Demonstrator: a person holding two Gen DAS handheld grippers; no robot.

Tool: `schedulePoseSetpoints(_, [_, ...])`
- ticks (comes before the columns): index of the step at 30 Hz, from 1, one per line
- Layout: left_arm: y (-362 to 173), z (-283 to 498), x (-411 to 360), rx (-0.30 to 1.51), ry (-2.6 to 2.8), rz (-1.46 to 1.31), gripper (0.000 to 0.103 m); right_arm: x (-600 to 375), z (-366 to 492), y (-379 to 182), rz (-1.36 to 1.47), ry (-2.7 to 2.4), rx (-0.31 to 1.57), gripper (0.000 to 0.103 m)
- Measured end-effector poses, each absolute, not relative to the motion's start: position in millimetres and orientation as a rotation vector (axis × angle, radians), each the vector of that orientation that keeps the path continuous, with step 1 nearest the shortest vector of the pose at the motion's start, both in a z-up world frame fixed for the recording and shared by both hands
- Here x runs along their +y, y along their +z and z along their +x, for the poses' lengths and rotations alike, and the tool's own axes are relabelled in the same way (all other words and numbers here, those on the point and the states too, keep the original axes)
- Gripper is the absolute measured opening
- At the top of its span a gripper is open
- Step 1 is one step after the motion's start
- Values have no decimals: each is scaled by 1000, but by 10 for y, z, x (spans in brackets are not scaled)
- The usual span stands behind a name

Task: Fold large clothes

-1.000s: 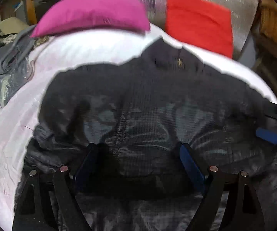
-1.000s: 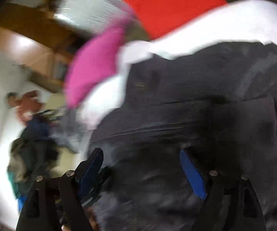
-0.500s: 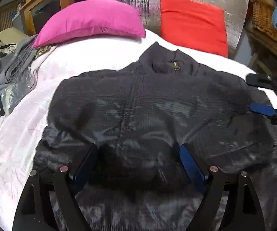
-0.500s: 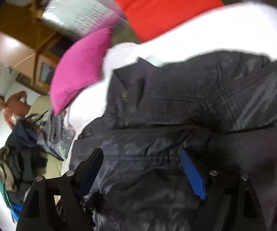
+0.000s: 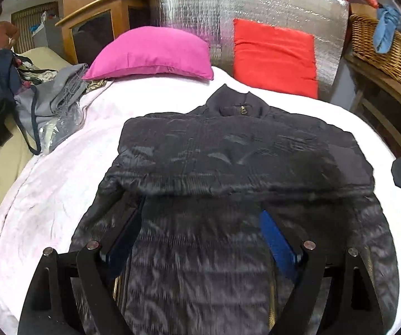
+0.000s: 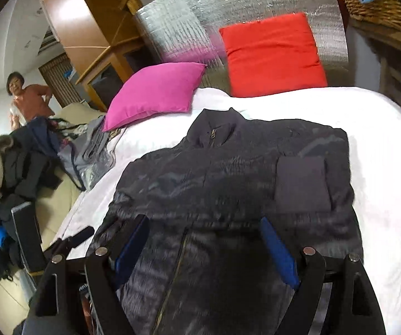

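Note:
A dark quilted jacket [image 5: 228, 153] lies flat on the white bed [image 5: 60, 181], zipped collar toward the pillows, sleeves folded across its chest. My left gripper [image 5: 200, 223] hovers open over the jacket's lower half, blue pads wide apart and gripping nothing. In the right wrist view the same jacket [image 6: 228, 173] spreads over the bed [image 6: 381, 153]. My right gripper [image 6: 204, 226] is open above the hem side near the zip, also holding nothing. The jacket's lowest part is hidden behind the gripper frames.
A pink pillow [image 5: 150, 53] and a red cushion [image 5: 275, 55] rest against a silver foil headboard [image 5: 256, 0]. A grey garment [image 5: 55, 106] and a clothes pile [image 6: 10, 167] lie left of the bed. A wicker basket [image 5: 379, 47] stands right. A person [image 6: 30, 97] stands far left.
Both grippers have drawn back and up from the jacket, so more of the bed shows. The right wrist view has rolled from tilted to nearly level. The jacket lies still.

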State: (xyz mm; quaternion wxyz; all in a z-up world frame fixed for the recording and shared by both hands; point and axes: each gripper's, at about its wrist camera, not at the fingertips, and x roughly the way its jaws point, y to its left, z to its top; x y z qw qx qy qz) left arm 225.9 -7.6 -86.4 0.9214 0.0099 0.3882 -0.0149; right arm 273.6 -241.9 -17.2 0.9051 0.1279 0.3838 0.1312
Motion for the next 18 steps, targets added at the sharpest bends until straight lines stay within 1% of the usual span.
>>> schedulePoseSetpoints(9, [-615,1729,-125,727,-41,15,87,-2290,2002,50,160,222,713,84])
schedulePoseSetpoints(18, [-479,1402,-132,697,-39,9,88,-2284,1552,129,149,218,682,84])
